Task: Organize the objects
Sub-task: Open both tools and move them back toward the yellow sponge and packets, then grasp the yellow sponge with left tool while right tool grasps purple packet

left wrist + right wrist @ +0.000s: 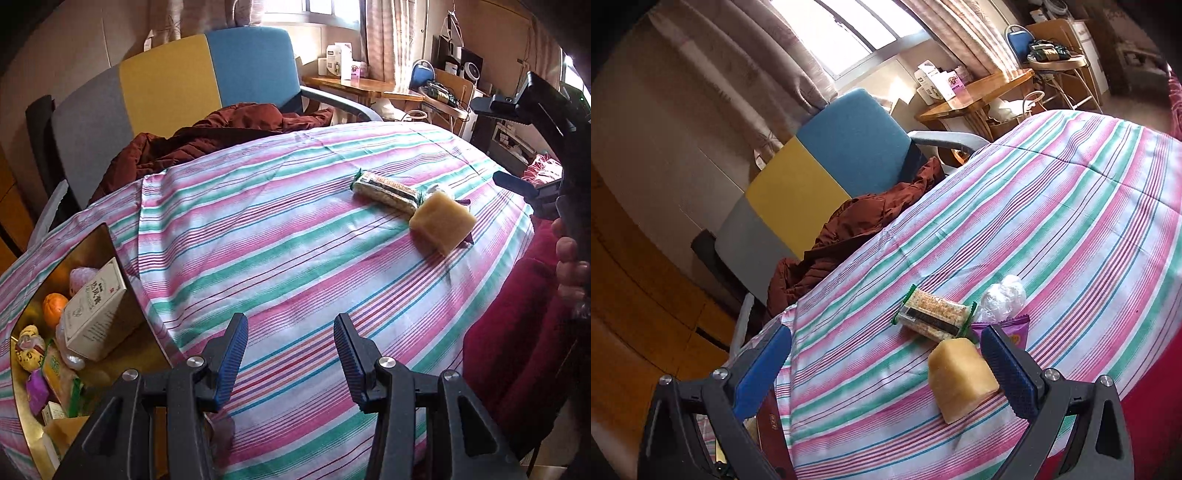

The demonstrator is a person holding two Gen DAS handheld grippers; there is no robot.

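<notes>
On the striped cloth [280, 229] lie a cereal bar pack [386, 192], a yellow spongy block [441, 221] and a purple packet [470, 239] partly hidden under the block. My left gripper [291, 347] is open low over bare cloth, well short of them. The right gripper [491, 144] enters from the right edge, held by a hand [570, 266]. In the right wrist view the right gripper [886, 369] is wide open. The yellow block [960, 380] sits between its jaws, close to the right finger [1008, 373], unpinched. Behind it are the cereal bar [934, 314], purple packet [1010, 332] and a clear wrapped lump [1004, 295].
A gold box [88, 247] at the left holds a white carton [94, 314], an orange [53, 308] and several small packets. A grey, yellow and blue chair [166, 88] with a brown jacket [207, 136] stands behind the table. A red cloth [517, 314] hangs off the right edge.
</notes>
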